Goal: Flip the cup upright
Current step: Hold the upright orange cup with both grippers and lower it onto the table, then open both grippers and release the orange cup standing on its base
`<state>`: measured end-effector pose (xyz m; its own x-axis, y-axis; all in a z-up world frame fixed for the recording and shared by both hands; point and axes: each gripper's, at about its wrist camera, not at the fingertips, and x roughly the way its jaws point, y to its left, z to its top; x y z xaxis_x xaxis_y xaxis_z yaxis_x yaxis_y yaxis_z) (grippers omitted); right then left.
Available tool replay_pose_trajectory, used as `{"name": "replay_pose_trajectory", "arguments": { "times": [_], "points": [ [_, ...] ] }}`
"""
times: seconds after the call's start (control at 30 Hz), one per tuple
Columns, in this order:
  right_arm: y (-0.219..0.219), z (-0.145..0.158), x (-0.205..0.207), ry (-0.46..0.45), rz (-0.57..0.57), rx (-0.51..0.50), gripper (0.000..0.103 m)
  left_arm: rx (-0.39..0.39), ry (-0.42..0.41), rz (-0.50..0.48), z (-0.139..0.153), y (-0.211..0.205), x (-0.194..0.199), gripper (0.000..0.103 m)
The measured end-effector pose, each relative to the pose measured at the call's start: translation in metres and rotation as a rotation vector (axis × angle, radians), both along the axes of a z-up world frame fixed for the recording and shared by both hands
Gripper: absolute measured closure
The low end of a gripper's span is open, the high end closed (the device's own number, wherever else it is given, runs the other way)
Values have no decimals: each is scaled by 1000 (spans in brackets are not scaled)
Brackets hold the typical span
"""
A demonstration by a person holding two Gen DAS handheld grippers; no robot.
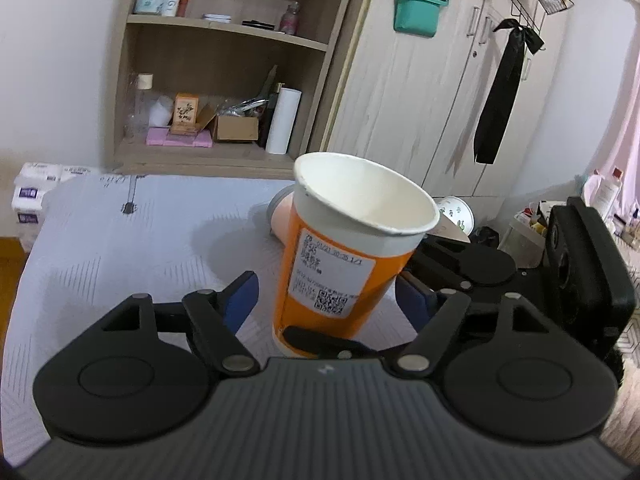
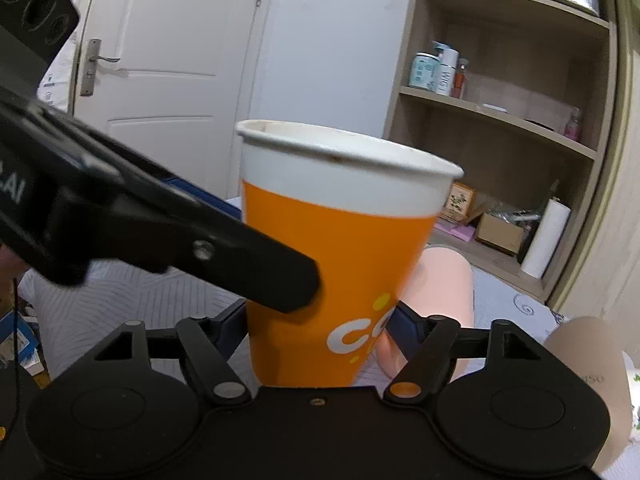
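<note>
An orange paper cup (image 1: 336,264) with a white rim and a printed label stands mouth up on the pale bedspread (image 1: 112,248), slightly tilted. My left gripper (image 1: 326,300) is open, with its blue pads on either side of the cup and a gap at the left pad. In the right wrist view the same cup (image 2: 340,248) fills the middle, and my right gripper (image 2: 320,320) has its jaws against the cup's lower sides, shut on it. The left gripper's black finger (image 2: 256,272) touches the cup's left side there.
A pink cup (image 1: 282,220) lies on its side behind the orange cup, also in the right wrist view (image 2: 440,280). A beige cup (image 2: 588,380) lies at the right. Wooden shelves (image 1: 224,80) and a wardrobe (image 1: 420,100) stand beyond the bed.
</note>
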<state>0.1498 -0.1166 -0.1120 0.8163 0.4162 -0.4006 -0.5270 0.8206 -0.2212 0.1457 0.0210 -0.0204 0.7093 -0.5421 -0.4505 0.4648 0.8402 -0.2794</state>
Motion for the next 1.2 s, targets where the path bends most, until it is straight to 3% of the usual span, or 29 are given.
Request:
{"name": "replay_pose_trajectory", "arguments": {
  "times": [0.27,0.3,0.47,0.8,1.03,1.2],
  "points": [
    [-12,3,-22,19,3,89,16,-11,6,38,5,-1,-27,21],
    [-13,3,-25,23,-5,94,16,1,7,40,6,-3,-30,16],
    [-16,4,-46,14,-39,84,16,99,-18,46,18,-15,-49,14],
    [-16,30,-97,-67,-139,34,16,183,-47,104,43,-20,-89,2],
    [-28,47,-113,-28,-204,81,16,243,-37,237,57,-19,-106,0],
    [-31,53,-122,-31,-252,80,16,298,-107,323,61,-22,-123,0]
  ]
}}
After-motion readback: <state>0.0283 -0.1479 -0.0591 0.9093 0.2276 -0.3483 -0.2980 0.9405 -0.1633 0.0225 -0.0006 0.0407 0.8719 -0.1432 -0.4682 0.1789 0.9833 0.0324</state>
